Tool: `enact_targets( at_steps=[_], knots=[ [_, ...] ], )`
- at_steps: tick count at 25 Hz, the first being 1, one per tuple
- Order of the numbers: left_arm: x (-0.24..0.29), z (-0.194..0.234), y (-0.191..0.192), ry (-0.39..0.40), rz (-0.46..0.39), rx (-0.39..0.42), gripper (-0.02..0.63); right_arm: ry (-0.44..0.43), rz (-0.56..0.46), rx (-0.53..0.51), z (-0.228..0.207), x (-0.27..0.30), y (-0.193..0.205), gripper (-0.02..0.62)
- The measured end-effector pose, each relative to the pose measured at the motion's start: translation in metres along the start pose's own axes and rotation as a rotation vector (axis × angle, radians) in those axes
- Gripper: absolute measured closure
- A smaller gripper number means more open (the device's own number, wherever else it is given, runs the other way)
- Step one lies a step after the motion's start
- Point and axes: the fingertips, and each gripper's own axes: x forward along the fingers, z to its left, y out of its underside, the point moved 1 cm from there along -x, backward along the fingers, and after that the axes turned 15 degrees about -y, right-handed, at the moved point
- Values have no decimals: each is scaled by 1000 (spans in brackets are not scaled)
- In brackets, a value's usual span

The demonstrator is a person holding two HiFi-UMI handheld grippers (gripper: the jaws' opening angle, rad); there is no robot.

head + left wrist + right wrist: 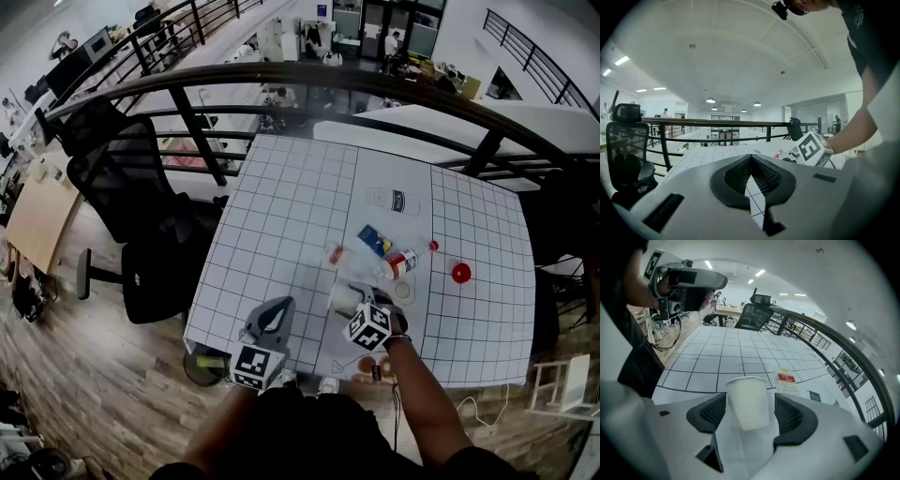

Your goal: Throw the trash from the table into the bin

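Note:
A white paper cup (746,411) stands on the gridded table (281,216) between the jaws of my right gripper (750,399). Those jaws are open, with a gap beside the cup on the right. In the head view the right gripper (356,305) tilts down over the cup (340,296) near the table's front edge. My left gripper (751,157) is shut with nothing in it and is held about level at the front left (272,317). Beyond lie a red-and-white bottle (405,261), a blue packet (375,240), a clear bottle (394,200) and a red cap (460,273).
A dark round bin (204,366) stands on the floor below the table's front left corner. A black office chair (141,206) is at the table's left. A black railing (375,84) runs behind the table. A red-and-white pack (786,379) lies just past the cup.

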Motion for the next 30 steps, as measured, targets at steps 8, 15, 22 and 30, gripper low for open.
enact_targets(
  at_steps=[8,15,22,30],
  knots=[
    [-1,0,3,6,7,5,588,-18,80,-16,-6,16,14,281],
    [0,-7,2,32,2,47,588,-5,68,-21,-9,15,10,309],
    [2,-5,4,31,2,41,588,63,-17,2,-15,-3,-2,334],
    [1,-7,-4,27,-9,50,588,203,-316,113,-16,-58,-40,339]
  ],
)
